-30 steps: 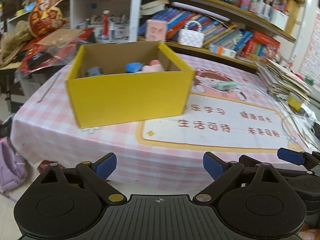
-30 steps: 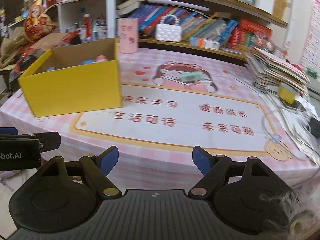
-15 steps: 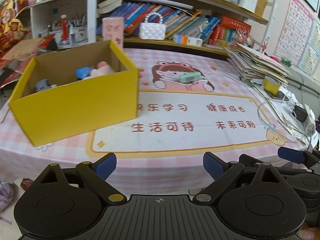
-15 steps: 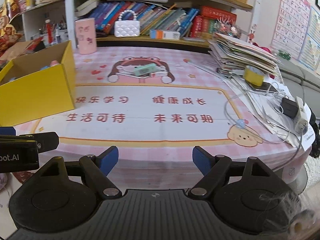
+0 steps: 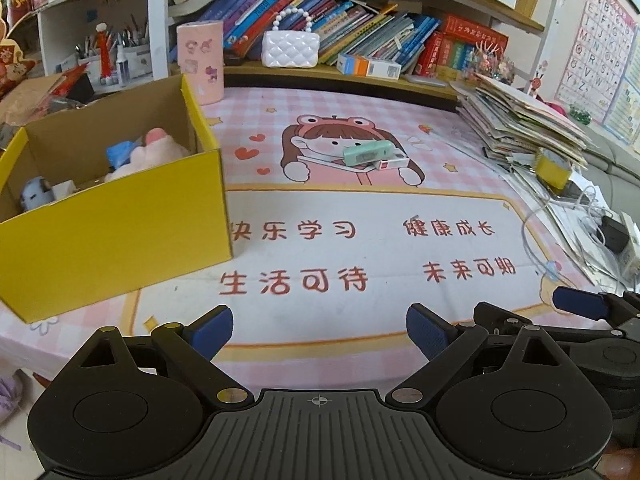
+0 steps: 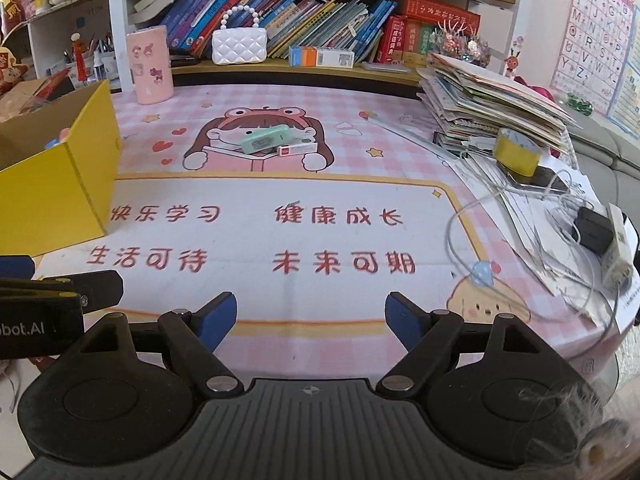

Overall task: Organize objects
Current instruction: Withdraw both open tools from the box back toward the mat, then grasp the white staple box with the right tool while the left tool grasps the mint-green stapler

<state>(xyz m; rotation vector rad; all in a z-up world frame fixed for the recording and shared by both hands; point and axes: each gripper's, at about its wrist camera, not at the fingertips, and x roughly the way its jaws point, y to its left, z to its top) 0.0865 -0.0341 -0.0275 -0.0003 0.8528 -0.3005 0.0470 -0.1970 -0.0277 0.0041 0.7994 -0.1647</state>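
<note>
A yellow cardboard box (image 5: 120,232) stands on the left of the pink table mat; it also shows in the right wrist view (image 6: 60,192). Inside it lie a pink plush toy (image 5: 154,154) and small blue items (image 5: 120,152). A mint green device (image 5: 367,153) lies on a flat white box with a red end (image 5: 390,164) at the mat's far middle; both show in the right wrist view, the device (image 6: 266,139) and the white box (image 6: 298,149). My left gripper (image 5: 319,330) and right gripper (image 6: 311,318) are open and empty above the table's near edge.
A tall stack of papers (image 6: 492,108), a yellow tape roll (image 6: 516,156), cables and a black charger (image 6: 594,230) crowd the right side. A pink cup (image 6: 150,64) and a white purse (image 6: 239,45) stand at the back by the bookshelf.
Both views have swung to the right and closer to the table. The yellow box has slid toward the left of each view. Both grippers stay open.
</note>
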